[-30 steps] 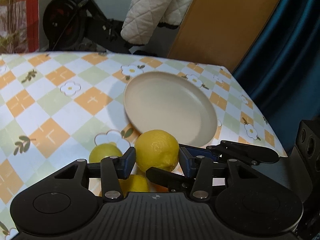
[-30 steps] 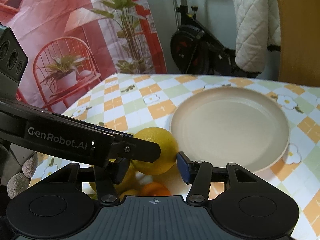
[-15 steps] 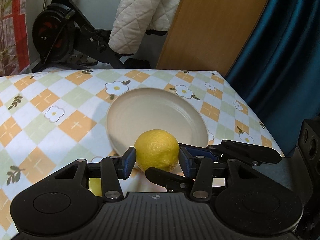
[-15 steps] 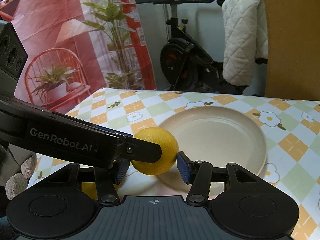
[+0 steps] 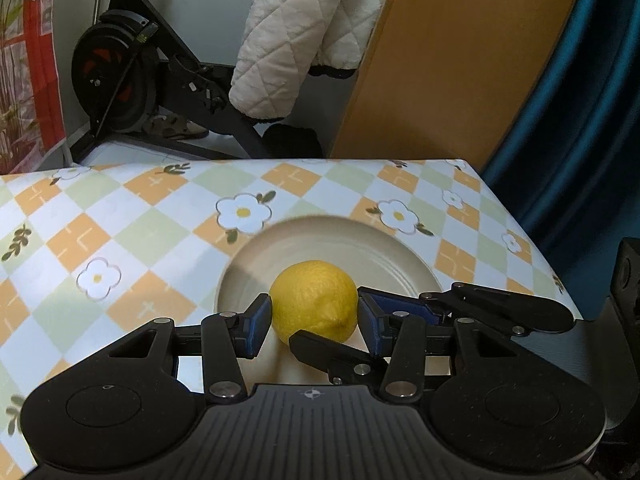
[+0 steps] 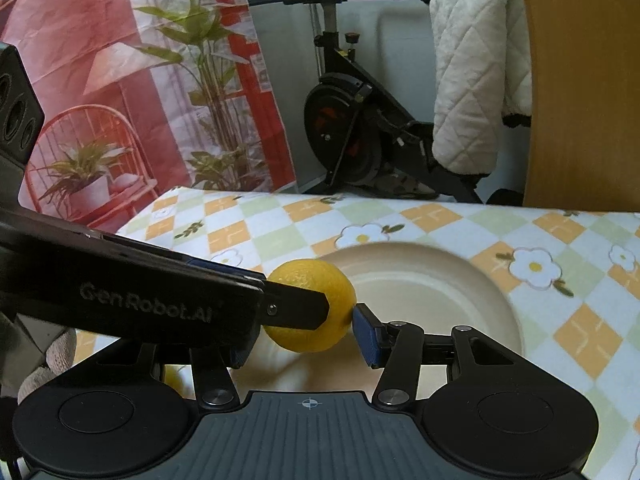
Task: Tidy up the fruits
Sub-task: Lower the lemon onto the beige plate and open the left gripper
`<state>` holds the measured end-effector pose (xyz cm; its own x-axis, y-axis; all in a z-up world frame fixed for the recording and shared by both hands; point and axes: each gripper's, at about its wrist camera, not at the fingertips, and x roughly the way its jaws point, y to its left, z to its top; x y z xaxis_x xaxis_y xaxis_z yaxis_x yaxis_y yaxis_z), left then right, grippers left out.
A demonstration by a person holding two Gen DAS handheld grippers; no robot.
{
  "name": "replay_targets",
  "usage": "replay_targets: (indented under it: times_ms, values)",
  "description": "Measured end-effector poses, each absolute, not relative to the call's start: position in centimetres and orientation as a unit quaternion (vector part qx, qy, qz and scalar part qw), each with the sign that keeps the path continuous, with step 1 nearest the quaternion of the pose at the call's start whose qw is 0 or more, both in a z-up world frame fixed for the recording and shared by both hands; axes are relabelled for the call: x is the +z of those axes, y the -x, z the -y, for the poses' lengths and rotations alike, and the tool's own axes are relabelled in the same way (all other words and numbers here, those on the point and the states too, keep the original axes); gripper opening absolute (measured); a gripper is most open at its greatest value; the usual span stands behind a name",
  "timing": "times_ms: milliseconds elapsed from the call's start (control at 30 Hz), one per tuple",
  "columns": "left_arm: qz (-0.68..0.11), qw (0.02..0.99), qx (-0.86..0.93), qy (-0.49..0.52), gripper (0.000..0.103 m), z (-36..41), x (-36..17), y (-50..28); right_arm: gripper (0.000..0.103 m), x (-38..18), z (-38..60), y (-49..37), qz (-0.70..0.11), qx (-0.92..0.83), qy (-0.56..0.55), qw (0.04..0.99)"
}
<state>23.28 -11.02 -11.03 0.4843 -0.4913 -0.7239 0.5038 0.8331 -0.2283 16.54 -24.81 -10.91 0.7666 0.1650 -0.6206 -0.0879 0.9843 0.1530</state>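
Note:
A yellow lemon [image 5: 314, 300] hangs over the near part of a cream plate [image 5: 400, 248], and both grippers hold it. In the left wrist view my left gripper [image 5: 314, 320] has its blue pads pressed on the lemon's two sides. The right gripper's fingers [image 5: 332, 354] reach in from the right, under and behind the fruit. In the right wrist view the lemon [image 6: 320, 280] sits between my right gripper's [image 6: 304, 340] pads above the plate's [image 6: 440, 292] left edge. The left gripper's finger [image 6: 296, 312] crosses in front and hides the right gripper's left pad.
The plate lies on a table with a checked floral tablecloth [image 5: 120, 240]. A bit of another yellow fruit [image 6: 174, 378] shows low at the left, near a gloved hand [image 6: 52, 360]. Beyond the far edge stand an exercise bike [image 5: 132, 80], a quilted white cloth [image 5: 296, 40] and a wooden panel [image 5: 460, 60].
Both grippers carried the lemon forward together, from beside the other fruits at the plate's near side to above the plate. The other fruits have almost dropped out of view.

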Motion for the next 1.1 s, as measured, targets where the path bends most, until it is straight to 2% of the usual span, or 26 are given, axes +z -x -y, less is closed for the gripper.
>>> replay_targets:
  times_ms: [267,667,1100]
  values:
    - [-0.423,0.860,-0.286,-0.005,0.049,12.7,-11.9,-25.3,0.044,-11.4,26.0,-19.0,-0.345,0.047,-0.046,0.936]
    - [-0.413,0.856,-0.309,-0.001,0.050,13.7,-11.3,-25.0,0.045,-11.5,27.2,-18.5,-0.355,0.004,-0.048,0.934]
    - [-0.389,0.874,-0.289,0.030,0.050,7.2,-7.8,-22.2,0.046,-10.9,27.6,-13.4,-0.351,-0.043,-0.088,0.931]
